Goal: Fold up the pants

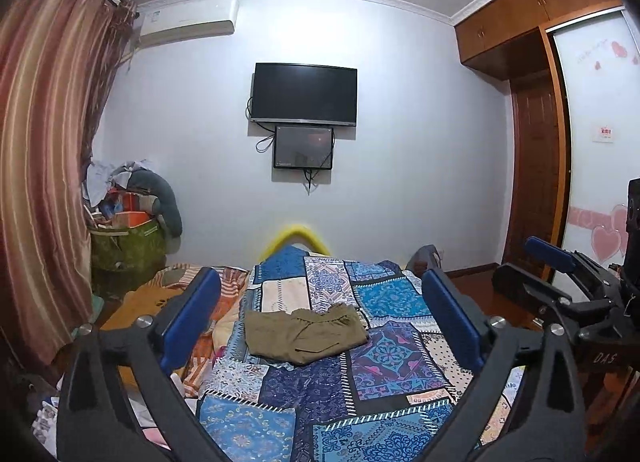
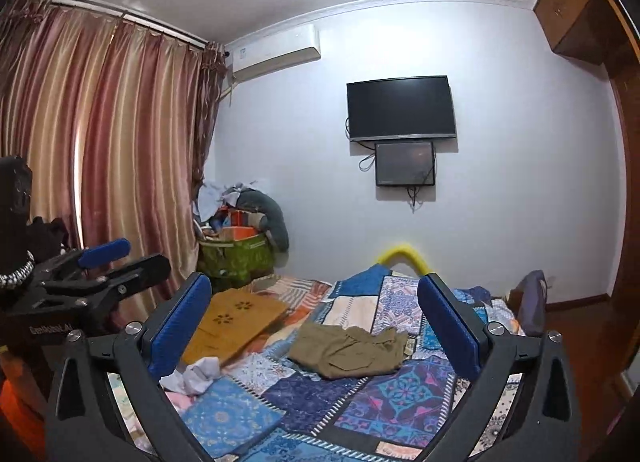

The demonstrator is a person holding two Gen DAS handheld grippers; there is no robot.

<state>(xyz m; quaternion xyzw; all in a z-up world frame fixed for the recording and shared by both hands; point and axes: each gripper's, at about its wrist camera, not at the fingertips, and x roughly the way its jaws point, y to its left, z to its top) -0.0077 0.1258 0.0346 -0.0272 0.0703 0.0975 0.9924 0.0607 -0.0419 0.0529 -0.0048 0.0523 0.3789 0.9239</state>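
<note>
While level, both tongs [image 1: 320, 318] agape

Olive pants [image 1: 306, 336] lie on a blue patchwork-patterned bedspread [image 1: 384, 378].

Here's the bed [image 1: 400, 378], spread with a blue patchwork quilt [image 1: 320, 394] of many patterns. On the far wall hangs a dark television [image 1: 304, 94], and just beneath it a smaller dark screen [image 1: 303, 147], cables dangling. High in the corner sits a white air conditioner [image 1: 188, 22]. Striped pinkish curtains [image 2: 100, 134] fill the window side. In the corner stands a green bag [image 2: 236, 256] heaped with clothes and boxes. A mustard-yellow cloth [image 2: 232, 322] lies on the bed beside crumpled white fabric [image 2: 196, 376]. Wooden wardrobe [image 1: 532, 22] over to the side.
</note>
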